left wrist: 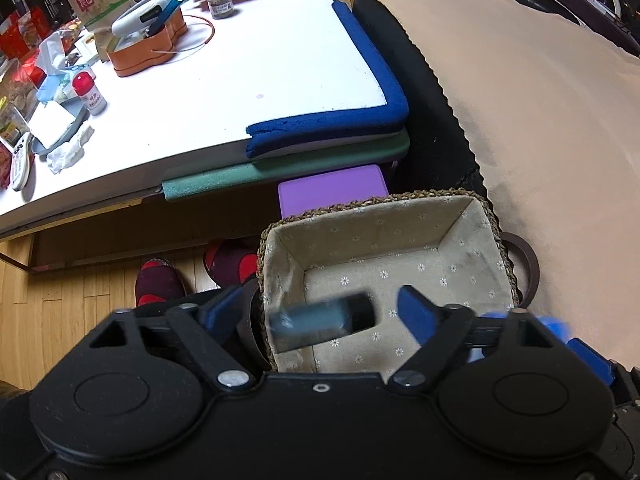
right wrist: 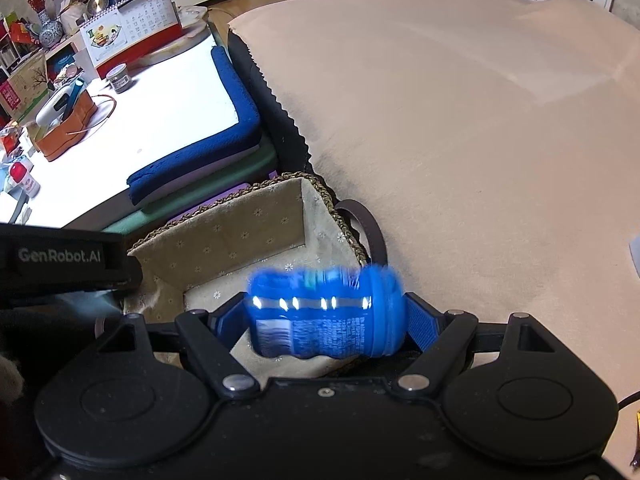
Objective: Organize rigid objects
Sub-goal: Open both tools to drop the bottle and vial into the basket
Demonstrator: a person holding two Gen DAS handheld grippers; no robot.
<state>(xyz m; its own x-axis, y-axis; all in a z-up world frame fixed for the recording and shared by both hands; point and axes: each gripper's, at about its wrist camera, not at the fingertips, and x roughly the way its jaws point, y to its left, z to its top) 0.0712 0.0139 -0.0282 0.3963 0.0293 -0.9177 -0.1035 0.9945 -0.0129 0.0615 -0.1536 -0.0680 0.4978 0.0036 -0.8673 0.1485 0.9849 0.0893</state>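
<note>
A woven basket [left wrist: 376, 200] with a flowered cloth lining sits on the beige-covered seat by the table. My left gripper [left wrist: 320, 300] hangs over it, open. A blurred grey-blue cylinder with a black cap [left wrist: 324, 318] lies crosswise between its fingers, and the right finger [left wrist: 416, 312] stands clear of the cap. My right gripper [right wrist: 322, 312] is over the basket's [right wrist: 224, 200] near right corner, shut on a blue bottle [right wrist: 324, 312] held sideways end to end, also blurred. The left gripper's black body [right wrist: 60, 256] shows at the left of the right wrist view.
A white table [left wrist: 240, 92] with blue and green foam edging stands to the left, bearing an orange box [left wrist: 148, 48], a red-capped bottle [left wrist: 90, 96] and a small jar [left wrist: 220, 2]. Beige cloth [right wrist: 460, 120] covers the seat. Slippered feet [left wrist: 160, 280] rest on the wooden floor.
</note>
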